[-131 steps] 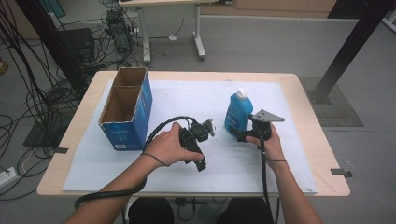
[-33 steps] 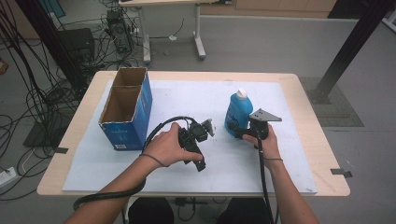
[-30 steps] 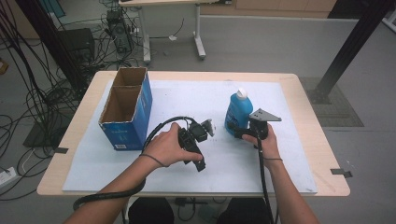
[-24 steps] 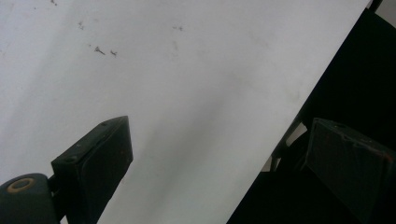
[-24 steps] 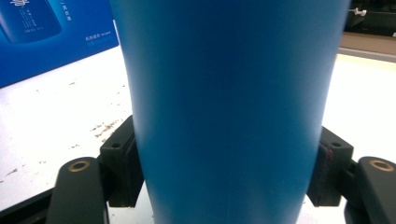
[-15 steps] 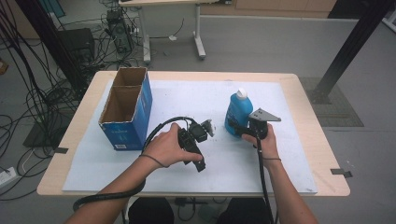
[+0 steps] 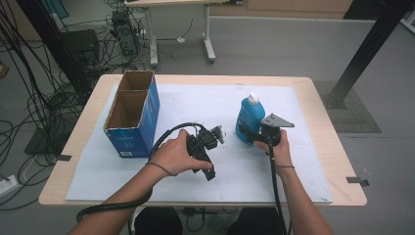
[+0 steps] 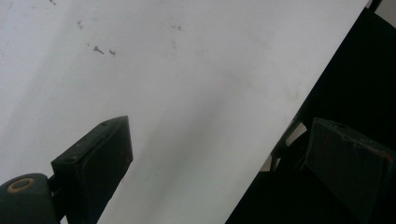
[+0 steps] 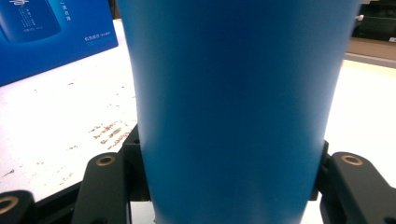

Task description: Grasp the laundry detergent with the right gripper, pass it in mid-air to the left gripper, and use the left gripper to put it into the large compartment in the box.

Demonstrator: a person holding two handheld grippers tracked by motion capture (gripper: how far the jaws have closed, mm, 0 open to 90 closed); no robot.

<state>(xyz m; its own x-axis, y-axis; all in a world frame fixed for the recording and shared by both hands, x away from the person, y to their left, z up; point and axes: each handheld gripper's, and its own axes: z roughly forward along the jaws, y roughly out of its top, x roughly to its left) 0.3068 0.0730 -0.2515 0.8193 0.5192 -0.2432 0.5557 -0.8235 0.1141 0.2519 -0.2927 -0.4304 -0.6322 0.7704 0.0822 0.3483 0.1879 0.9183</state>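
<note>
Your left tongs look down along their two black jaws, which stand wide apart with nothing between them. Under them you see the white sheet that covers the desk, with a few small dark marks near the top left. The edge of the sheet runs slanted on the right side, and beyond it everything is dark.

Even overhead light, soft shadows; both gripper views blurred up close.

Smooth, slightly glossy blue plastic bottle; matt cardboard box; matt white sheet over wooden table.
</note>
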